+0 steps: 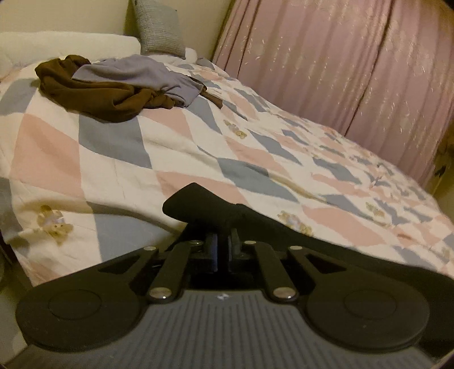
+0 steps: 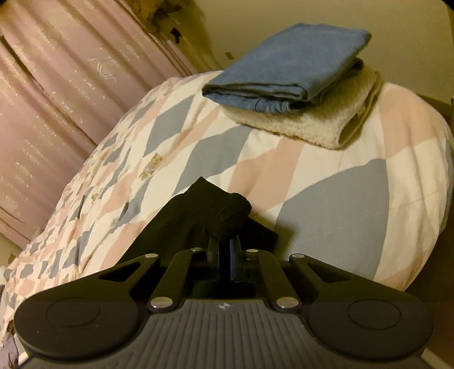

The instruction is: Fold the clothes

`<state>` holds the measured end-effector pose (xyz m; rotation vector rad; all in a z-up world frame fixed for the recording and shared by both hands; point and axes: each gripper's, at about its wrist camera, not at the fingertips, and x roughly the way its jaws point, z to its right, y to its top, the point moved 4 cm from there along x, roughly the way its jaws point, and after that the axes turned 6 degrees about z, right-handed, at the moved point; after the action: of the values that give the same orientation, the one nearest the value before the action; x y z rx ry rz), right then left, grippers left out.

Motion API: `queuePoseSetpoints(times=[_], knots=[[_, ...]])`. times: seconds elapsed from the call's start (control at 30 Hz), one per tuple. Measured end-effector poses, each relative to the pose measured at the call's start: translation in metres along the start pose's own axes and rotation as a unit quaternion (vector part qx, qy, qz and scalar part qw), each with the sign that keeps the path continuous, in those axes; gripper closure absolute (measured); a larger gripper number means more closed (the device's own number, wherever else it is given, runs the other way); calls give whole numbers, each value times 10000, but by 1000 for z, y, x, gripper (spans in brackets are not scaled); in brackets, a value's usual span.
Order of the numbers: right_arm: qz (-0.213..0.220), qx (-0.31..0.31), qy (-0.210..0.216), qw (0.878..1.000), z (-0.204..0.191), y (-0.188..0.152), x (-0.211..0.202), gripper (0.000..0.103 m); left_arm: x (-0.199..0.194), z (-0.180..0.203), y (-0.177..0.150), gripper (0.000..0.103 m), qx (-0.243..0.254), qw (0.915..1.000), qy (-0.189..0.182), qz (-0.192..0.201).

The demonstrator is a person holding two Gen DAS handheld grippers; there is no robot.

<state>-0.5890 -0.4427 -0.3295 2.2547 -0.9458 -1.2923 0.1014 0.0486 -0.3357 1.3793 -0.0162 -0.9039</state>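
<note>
A black garment (image 1: pixel 204 204) is pinched in my left gripper (image 1: pixel 224 238), whose jaws are shut on its edge just above the quilt. The cloth trails off to the right. In the right wrist view my right gripper (image 2: pixel 225 244) is shut on another bunched part of the black garment (image 2: pixel 224 210), which hangs left and down over the bed. An unfolded brown garment (image 1: pixel 93 93) and a lavender one (image 1: pixel 142 73) lie heaped at the far left of the bed. A folded blue garment (image 2: pixel 286 65) sits on a folded cream fleece (image 2: pixel 320 122) near the bed's far end.
The bed is covered by a quilt (image 1: pixel 198 142) of pink, grey-blue and white diamonds. Pink curtains (image 1: pixel 340 62) hang along its far side. A grey pillow (image 1: pixel 160 28) and a white pillow (image 1: pixel 68 45) rest at the head. A bare wall (image 2: pixel 283 17) rises behind the folded stack.
</note>
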Motion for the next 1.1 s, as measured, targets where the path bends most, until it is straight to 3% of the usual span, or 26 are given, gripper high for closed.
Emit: queuePoseSetpoints(times=[0.27, 0.33, 0.4, 0.47, 0.53, 0.6, 0.67, 0.83, 0.97, 1.0, 1.1], knots=[[-166, -402, -524, 9977, 16, -29, 21, 92, 5, 0, -25, 91, 666, 9972, 284, -202], [-68, -642, -632, 9959, 12, -30, 15, 66, 6, 0, -31, 86, 832, 9956, 355, -252], [100, -1030, -813, 9913, 3, -28, 4, 52, 0, -1, -31, 74, 907, 9943, 506, -235], [400, -1361, -968, 9851, -6, -26, -13, 51, -14, -3, -24, 70, 891, 9932, 737, -151], [781, -1660, -1026, 9777, -18, -26, -30, 51, -28, -5, -17, 77, 874, 9914, 969, -66], [982, -1966, -696, 9731, -37, -32, -43, 51, -44, 5, -10, 79, 702, 9938, 862, 84], [894, -2262, -121, 9699, -58, -47, -47, 51, -56, 20, -5, 79, 624, 9955, 682, 224], [304, -3306, 712, 9406, -98, -114, -28, 51, -48, 93, -28, 78, 1385, 9897, -172, 322], [-43, -3677, 473, 9287, -82, -153, -5, 48, -17, 114, -77, 74, 2286, 9734, -175, 29], [-84, -3717, 399, 9275, -79, -158, -2, 48, -10, 109, -87, 74, 2345, 9720, -31, -116], [-64, -3738, 414, 9266, -82, -163, -2, 46, -15, 101, -86, 74, 2094, 9777, -44, -137]])
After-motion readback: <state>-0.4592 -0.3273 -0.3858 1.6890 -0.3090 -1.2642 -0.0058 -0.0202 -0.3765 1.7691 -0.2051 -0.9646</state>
